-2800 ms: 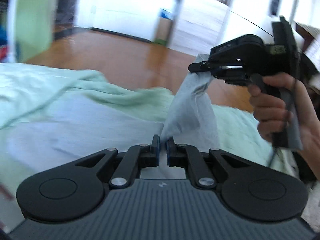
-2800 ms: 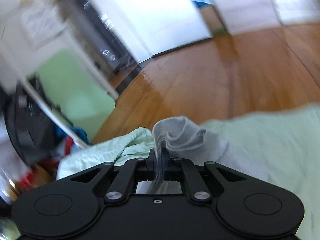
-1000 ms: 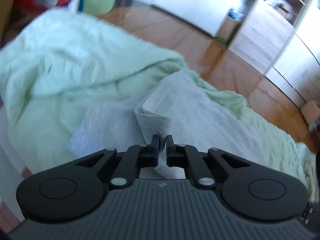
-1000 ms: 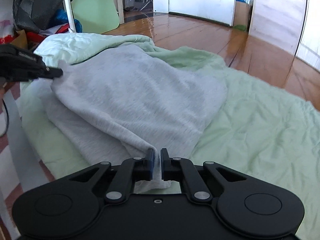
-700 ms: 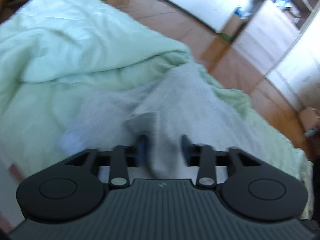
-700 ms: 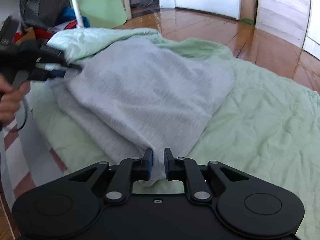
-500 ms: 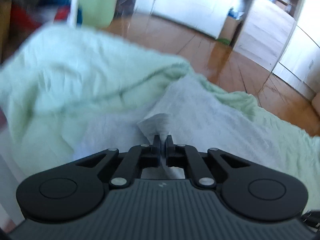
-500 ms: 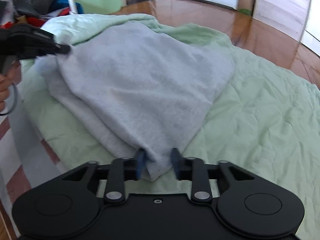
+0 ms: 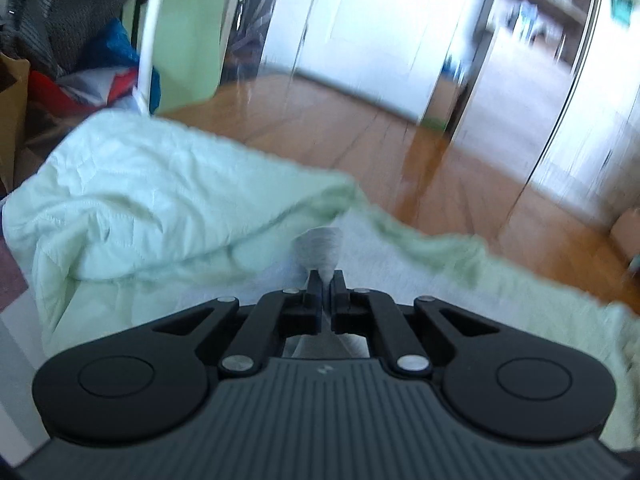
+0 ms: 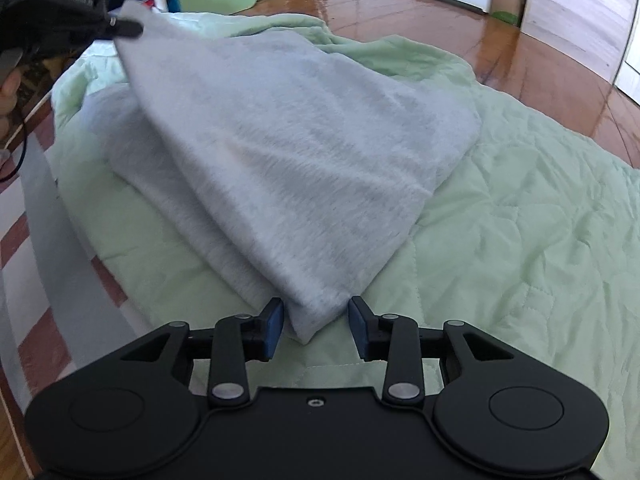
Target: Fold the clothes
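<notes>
A light grey garment (image 10: 288,136) lies folded over itself on a pale green quilt (image 10: 520,240). My right gripper (image 10: 316,320) is open, its blue-padded fingers either side of the garment's near corner, which rests on the quilt. My left gripper (image 9: 327,280) is shut on the grey garment's far corner (image 9: 320,246) and holds it lifted. In the right wrist view the left gripper (image 10: 132,28) shows at the top left with that raised corner, a hand behind it.
Wooden floor (image 10: 520,60) lies beyond the quilt. A white pole (image 9: 150,36), a green panel (image 9: 192,28) and a heap of coloured things (image 9: 92,84) stand at the left. A striped mat (image 10: 36,248) borders the quilt's left edge.
My right gripper has opened and let go of the garment's near corner. My left gripper opened briefly, shut again on the far corner and has lifted it.
</notes>
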